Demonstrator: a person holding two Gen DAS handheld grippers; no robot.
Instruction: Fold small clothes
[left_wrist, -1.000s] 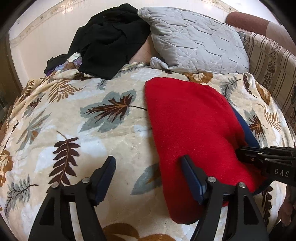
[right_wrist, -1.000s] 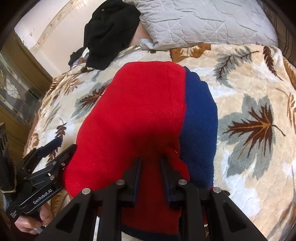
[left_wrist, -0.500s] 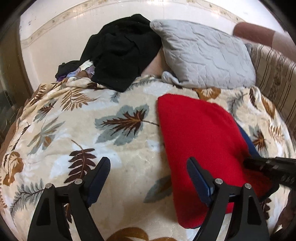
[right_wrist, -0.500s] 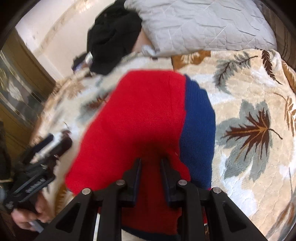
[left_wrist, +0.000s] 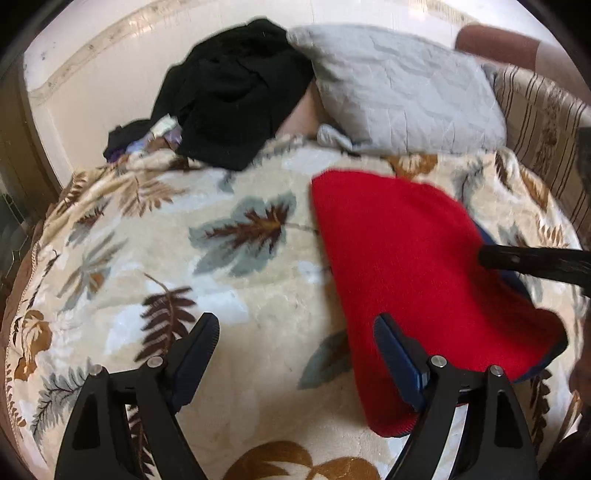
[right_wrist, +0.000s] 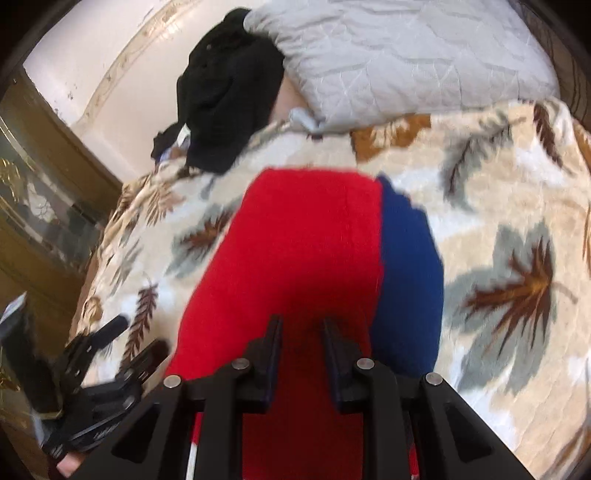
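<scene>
The garment (left_wrist: 406, 266), red with a blue layer under its right side, lies flat on the leaf-print blanket (left_wrist: 184, 258) of the bed, in front of the pillow (left_wrist: 399, 88). The right gripper (right_wrist: 301, 332) has its jaws nearly closed on the garment's near edge, probably to carry that edge over for a fold. The left gripper (left_wrist: 295, 343) hangs above the blanket beside the garment's left edge; its jaws have just been opening, with nothing between them, so the cloth is free there.

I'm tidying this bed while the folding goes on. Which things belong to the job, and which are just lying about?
In the job: red and blue garment; right gripper, shut on it; left gripper, open.
Lying about: black clothes; grey pillow; leaf-print blanket.
</scene>
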